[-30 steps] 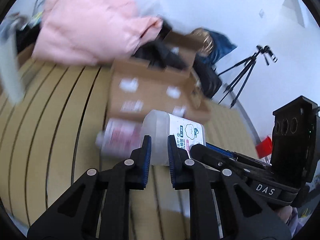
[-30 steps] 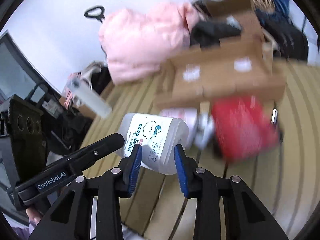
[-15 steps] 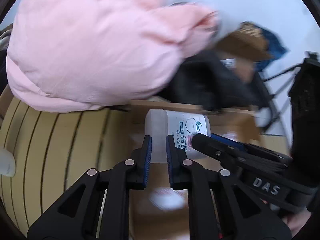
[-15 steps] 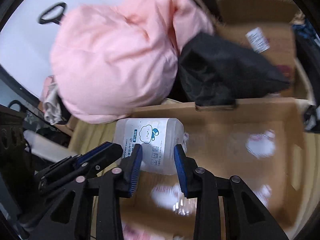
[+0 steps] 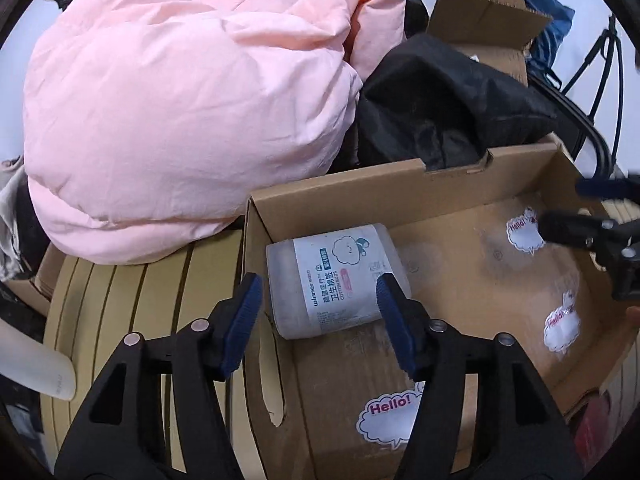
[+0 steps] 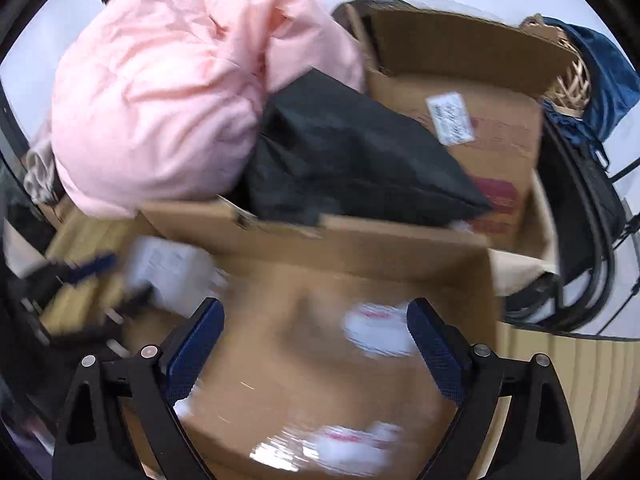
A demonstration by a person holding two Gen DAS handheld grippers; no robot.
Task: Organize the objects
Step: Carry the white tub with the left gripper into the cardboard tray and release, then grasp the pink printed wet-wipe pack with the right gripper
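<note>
A clear plastic cotton-swab box (image 5: 336, 280) with a white label lies on its side in the back left corner of an open cardboard box (image 5: 460, 196). My left gripper (image 5: 320, 312) is open just above it, a finger on either side, not touching. My right gripper (image 6: 316, 336) is open and empty over the middle of the cardboard box (image 6: 360, 240). The swab box shows blurred at the left in the right wrist view (image 6: 168, 268). The right gripper's fingers (image 5: 600, 232) show at the right edge of the left wrist view.
A pink duvet (image 5: 180, 100) and a black bag (image 5: 448, 100) are heaped behind the box. A second cardboard box (image 6: 480, 100) stands further back. The box rests on a slatted wooden surface (image 5: 120, 300). A tripod (image 5: 600, 52) stands at the far right.
Both grippers carried the swab box over the cardboard box, then opened. The swab box now lies in the box's corner. The right gripper has moved off to the right.
</note>
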